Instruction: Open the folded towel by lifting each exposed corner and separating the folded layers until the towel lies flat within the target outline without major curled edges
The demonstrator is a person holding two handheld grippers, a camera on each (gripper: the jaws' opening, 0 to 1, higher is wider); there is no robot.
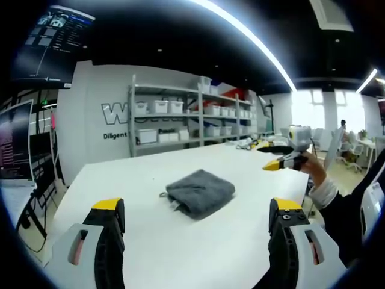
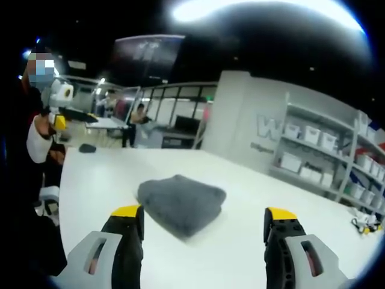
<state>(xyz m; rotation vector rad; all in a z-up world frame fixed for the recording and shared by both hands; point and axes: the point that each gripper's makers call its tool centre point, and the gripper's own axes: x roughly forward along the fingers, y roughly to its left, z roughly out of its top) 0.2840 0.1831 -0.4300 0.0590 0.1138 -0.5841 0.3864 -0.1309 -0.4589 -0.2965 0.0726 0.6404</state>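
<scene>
Resting folded on a white counter [image 1: 228,253], a grey towel [image 1: 200,191] lay in a thick, compact bundle, its layers stacked and a small loop tag poking out at one corner in the left gripper view. Both hand-held grippers hung above the counter, well apart from the cloth and touching nothing.

The left hand-held gripper [image 1: 198,220] had its two yellow-tipped jaws spread wide, with the towel seen between and beyond them, nearer the middle of the counter. The right hand-held gripper [image 2: 203,224] was likewise held with jaws wide apart and nothing between them; in the right gripper view the towel [image 2: 181,203] sat just past the tips, closer to the jaw on the left of that view.

In the left gripper view the right hand-held gripper [image 1: 287,158] appeared at the far right, raised above the counter's edge in a person's hand [image 1: 314,171], with a white cuff and dark sleeve below it. In the right gripper view the left hand-held gripper [image 2: 59,107] showed at the far left, also held up by the person.

Behind the counter stood metal shelving [image 1: 192,114] loaded with white bins against a grey wall bearing large lettering. A monitor [image 1: 51,42] hung high in the left gripper view, and strip lights ran across the dark ceiling. A small dark object [image 2: 87,148] lay near the counter's far end in the right gripper view, too blurred to identify.
</scene>
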